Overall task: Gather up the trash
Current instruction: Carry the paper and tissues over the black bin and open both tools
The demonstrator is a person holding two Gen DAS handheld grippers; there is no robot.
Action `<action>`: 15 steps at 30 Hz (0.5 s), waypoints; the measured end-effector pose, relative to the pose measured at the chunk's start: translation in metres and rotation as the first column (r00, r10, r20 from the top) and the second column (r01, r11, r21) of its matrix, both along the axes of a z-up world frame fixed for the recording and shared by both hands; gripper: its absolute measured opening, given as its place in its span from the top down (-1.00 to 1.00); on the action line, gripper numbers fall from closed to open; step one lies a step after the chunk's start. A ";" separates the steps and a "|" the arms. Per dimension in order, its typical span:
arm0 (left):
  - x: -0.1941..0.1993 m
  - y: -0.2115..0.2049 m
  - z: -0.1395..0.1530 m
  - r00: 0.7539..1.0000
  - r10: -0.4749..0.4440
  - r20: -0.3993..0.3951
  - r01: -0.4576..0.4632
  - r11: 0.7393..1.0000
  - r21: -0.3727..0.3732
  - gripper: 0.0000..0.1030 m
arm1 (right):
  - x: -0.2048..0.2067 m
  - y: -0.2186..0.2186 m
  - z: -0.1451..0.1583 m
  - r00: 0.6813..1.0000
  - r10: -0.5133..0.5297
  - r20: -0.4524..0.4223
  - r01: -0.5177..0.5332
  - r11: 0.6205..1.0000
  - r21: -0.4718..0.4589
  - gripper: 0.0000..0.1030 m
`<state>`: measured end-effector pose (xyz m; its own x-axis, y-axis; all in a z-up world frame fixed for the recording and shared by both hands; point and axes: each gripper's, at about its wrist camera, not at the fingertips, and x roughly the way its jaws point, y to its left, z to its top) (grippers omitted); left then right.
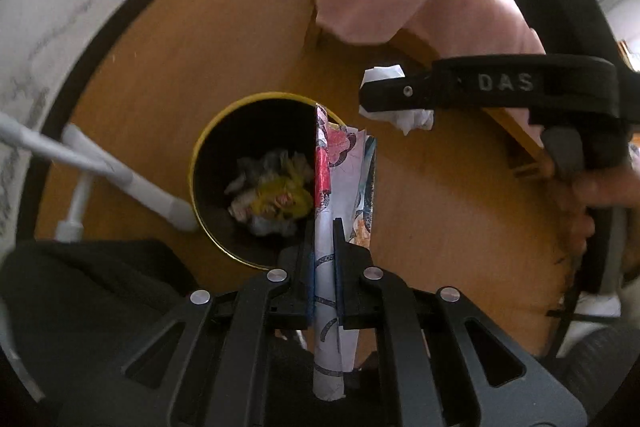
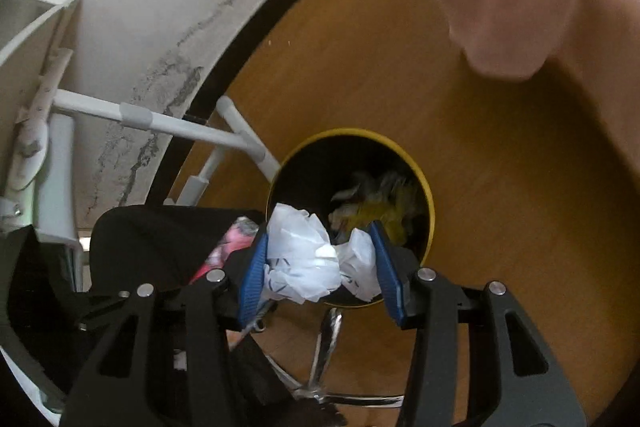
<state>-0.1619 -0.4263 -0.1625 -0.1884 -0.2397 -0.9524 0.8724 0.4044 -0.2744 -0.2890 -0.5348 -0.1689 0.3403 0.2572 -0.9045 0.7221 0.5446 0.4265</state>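
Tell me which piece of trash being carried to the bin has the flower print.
The flat folded paper pinched in the left gripper. The right gripper holds a plain white crumpled wad instead.

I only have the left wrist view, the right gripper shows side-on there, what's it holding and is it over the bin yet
Observer: The right gripper is shut on a crumpled white wad, which is pinched between both blue pads.
Operator: Is it over the bin?
Observer: In the right wrist view the wad overlaps the near rim of the bin, so it looks about above the edge; height I cannot judge.
Operator: Anything under it besides the bin?
Observer: Yes, a shiny metal piece lies on the floor just this side of the bin.
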 end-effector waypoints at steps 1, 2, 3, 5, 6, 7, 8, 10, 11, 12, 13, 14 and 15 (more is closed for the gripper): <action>0.000 0.000 -0.004 1.000 0.005 -0.006 -0.005 1.000 0.009 0.88 | 0.002 0.002 -0.006 1.000 -0.008 0.002 0.008 1.000 0.014 0.05; 0.001 0.000 -0.007 1.000 0.008 -0.004 -0.008 1.000 0.016 0.88 | 0.002 0.003 -0.013 1.000 -0.018 0.004 0.018 1.000 0.026 0.05; 0.003 0.000 -0.009 1.000 0.010 0.003 -0.010 1.000 0.019 0.88 | 0.002 0.004 -0.016 1.000 -0.022 0.006 0.022 0.999 0.030 0.03; 0.004 -0.002 -0.009 0.999 0.024 0.037 -0.024 1.000 0.012 0.84 | 0.003 0.003 -0.020 0.999 -0.046 0.019 0.045 0.997 0.055 -0.06; 0.003 -0.004 -0.009 0.998 0.039 0.056 -0.039 0.999 0.006 0.74 | 0.002 0.001 -0.022 0.998 -0.059 0.023 0.058 0.996 0.069 -0.31; 0.007 -0.008 -0.008 0.997 0.051 0.055 -0.051 0.999 0.006 0.19 | 0.002 -0.001 -0.023 0.997 -0.072 0.025 0.069 0.994 0.080 -0.60; 0.010 -0.008 -0.008 0.996 0.068 0.049 -0.069 0.998 0.004 -0.70 | 0.002 -0.002 -0.024 0.996 -0.088 0.035 0.084 0.993 0.082 -0.67; 0.015 -0.007 -0.004 0.991 0.101 0.086 -0.098 0.994 -0.038 -0.87 | -0.002 -0.004 -0.023 0.995 -0.090 0.042 0.087 0.994 0.071 -0.72; 0.015 -0.007 -0.003 0.990 0.096 0.100 -0.091 0.995 -0.050 -0.87 | -0.003 -0.004 -0.022 0.995 -0.090 0.040 0.088 0.994 0.067 -0.73; 0.014 -0.008 -0.004 0.992 0.079 0.095 -0.075 0.996 -0.049 -0.87 | -0.004 -0.004 -0.019 0.995 -0.095 0.041 0.092 0.994 0.065 -0.74; 0.011 -0.008 -0.004 0.994 0.061 0.089 -0.057 0.997 -0.046 -0.87 | -0.007 -0.004 -0.016 0.994 -0.101 0.047 0.098 0.993 0.063 -0.74; 0.012 -0.009 -0.003 0.995 0.051 0.089 -0.047 0.998 -0.050 -0.87 | -0.009 -0.005 -0.012 0.993 -0.112 0.049 0.109 0.993 0.054 -0.74; 0.009 -0.008 0.000 0.995 0.040 0.095 -0.035 0.998 -0.058 -0.87 | -0.013 -0.008 -0.006 0.991 -0.122 0.052 0.120 0.992 0.040 -0.74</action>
